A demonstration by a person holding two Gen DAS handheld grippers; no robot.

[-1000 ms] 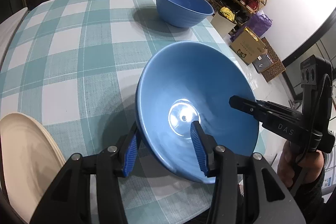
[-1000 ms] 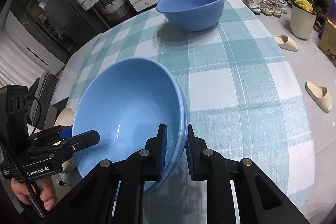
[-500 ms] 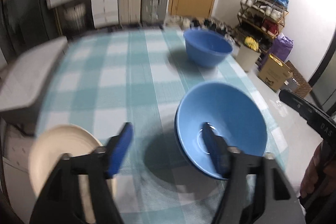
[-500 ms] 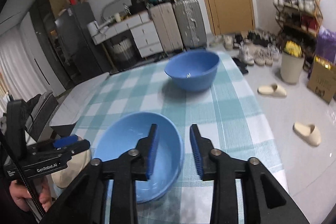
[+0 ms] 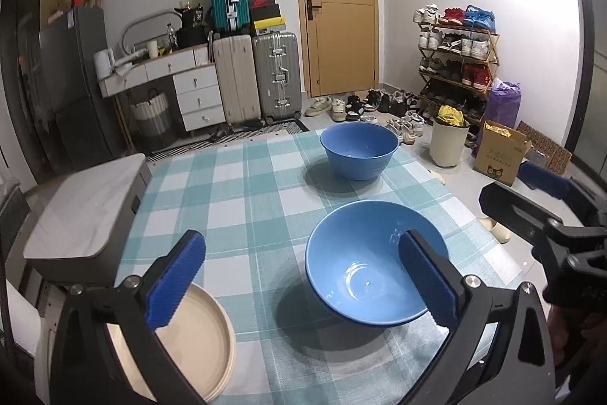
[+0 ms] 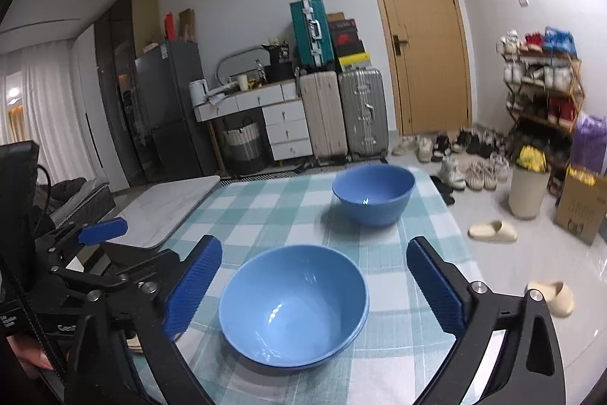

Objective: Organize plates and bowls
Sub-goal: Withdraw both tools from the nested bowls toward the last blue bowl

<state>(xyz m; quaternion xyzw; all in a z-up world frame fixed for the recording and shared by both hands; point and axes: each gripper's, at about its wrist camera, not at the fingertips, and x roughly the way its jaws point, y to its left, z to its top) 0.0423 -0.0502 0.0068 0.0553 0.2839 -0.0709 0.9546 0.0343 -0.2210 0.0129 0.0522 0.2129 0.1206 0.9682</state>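
Both of your grippers are empty, and their jaws are opening wide at this moment with nothing pressed between the pads. Your left gripper (image 5: pixel 301 276) hangs above the near edge of the table (image 5: pixel 242 200), and your right gripper (image 6: pixel 313 285) does the same from the other side.

The near blue bowl (image 6: pixel 294 302) sits upright on the checked cloth. The right wrist view shows a doubled rim on its right side, so this is likely two bowls nested, which would explain why it rests here free of both grippers: the stack looks set down and done. It appears between the right gripper's pads only because the camera looks past them; they do not touch it.

The far blue bowl (image 5: pixel 358 148) stands alone toward the far edge, well apart from the stack. It is probably the next piece to bring over. The beige plates (image 5: pixel 189 340) lie stacked at the near left corner, under your left gripper's pad, kept apart from the bowls.
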